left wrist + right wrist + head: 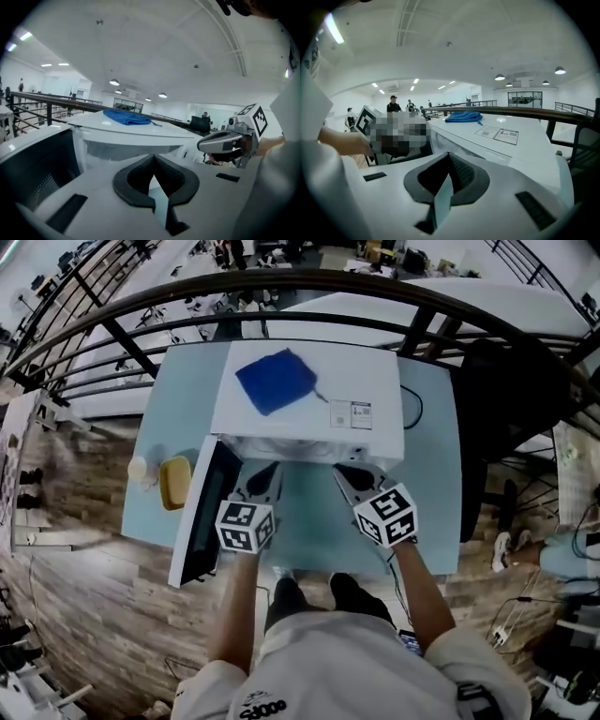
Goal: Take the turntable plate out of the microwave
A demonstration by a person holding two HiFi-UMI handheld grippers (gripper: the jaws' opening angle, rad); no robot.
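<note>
Microwave (pixel 309 390) sits on the light blue table (pixel 431 474), door (pixel 202 512) swung open to the left. Blue cloth (pixel 275 380) lies on its top, and a label is stuck beside the cloth. Left gripper (pixel 261 482) and right gripper (pixel 354 479) are side by side just in front of the open cavity, both pointing into it. Both sets of jaws are pressed together, pad tips meeting, with nothing between them. The turntable plate isn't visible: the housing hides the cavity floor from above, and it looks pale and washed out in the left gripper view, so the plate may be inside. A yellow sponge-like block (pixel 174 482) lies on the table left of the door.
</note>
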